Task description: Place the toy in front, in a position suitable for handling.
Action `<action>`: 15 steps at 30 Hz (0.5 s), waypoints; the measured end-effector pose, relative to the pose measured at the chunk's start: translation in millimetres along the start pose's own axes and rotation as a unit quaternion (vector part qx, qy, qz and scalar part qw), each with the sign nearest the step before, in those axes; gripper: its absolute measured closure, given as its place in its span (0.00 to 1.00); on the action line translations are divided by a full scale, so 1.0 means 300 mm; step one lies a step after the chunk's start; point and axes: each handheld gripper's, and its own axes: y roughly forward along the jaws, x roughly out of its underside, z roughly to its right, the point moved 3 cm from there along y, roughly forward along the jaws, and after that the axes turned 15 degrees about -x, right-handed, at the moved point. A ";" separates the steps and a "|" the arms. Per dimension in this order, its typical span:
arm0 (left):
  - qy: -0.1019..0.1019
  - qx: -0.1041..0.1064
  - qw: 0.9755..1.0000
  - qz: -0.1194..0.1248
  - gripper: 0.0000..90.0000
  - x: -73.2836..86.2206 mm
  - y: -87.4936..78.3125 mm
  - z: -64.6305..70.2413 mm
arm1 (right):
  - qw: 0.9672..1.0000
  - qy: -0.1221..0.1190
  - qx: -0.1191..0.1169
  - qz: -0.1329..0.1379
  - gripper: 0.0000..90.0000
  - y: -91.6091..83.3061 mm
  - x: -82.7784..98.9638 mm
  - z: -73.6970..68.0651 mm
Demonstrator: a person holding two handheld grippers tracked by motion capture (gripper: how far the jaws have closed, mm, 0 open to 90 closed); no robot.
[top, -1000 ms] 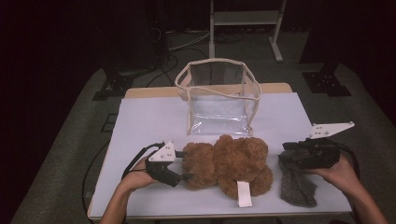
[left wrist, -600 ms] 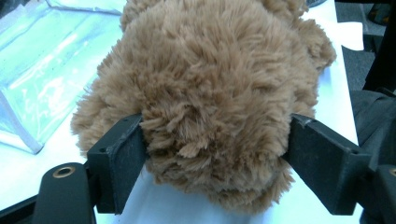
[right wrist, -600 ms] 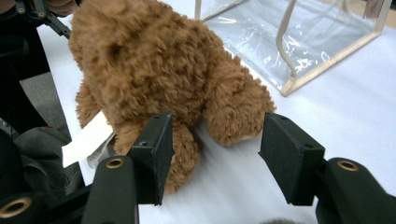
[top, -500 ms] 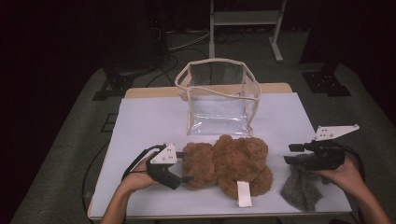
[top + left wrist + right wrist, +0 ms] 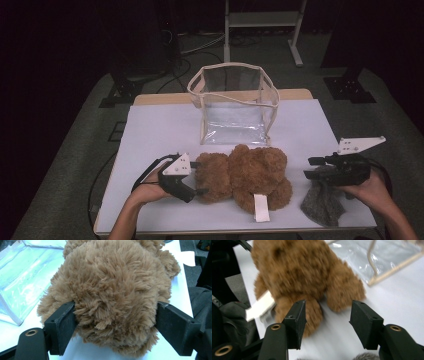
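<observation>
A brown teddy bear lies across the front of the white table, with a white tag on it. My left gripper has its jaws on either side of the bear's head. The fur presses against both pads, and the jaws have just been opening a little. My right gripper hovers at the right, pointing at the bear's legs. It is open with nothing between its jaws, which have closed slightly. A grey fuzzy cloth lies under it.
A clear plastic bag with cream trim stands open-topped behind the bear at the table's middle. Its wall is close to the bear's head. The table's right edge runs just beyond my right hand. A metal stand sits on the dark floor behind.
The right gripper has edged slightly to the right above the grey cloth. The left gripper stays at the bear's head, and the bear has not moved.
</observation>
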 end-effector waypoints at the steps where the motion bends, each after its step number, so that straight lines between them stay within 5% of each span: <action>1: 0.001 0.000 1.000 -0.001 0.21 0.000 -0.002 0.000 | 1.000 -0.004 -0.001 0.000 0.51 0.001 -0.021 -0.004; 8: 0.004 0.002 1.000 0.000 0.21 0.007 -0.014 -0.005 | 1.000 -0.019 -0.022 -0.002 0.53 0.015 -0.147 -0.009; 15: 0.004 0.002 1.000 0.003 0.21 0.007 -0.020 -0.008 | 1.000 -0.006 -0.026 0.016 0.53 0.016 -0.193 0.009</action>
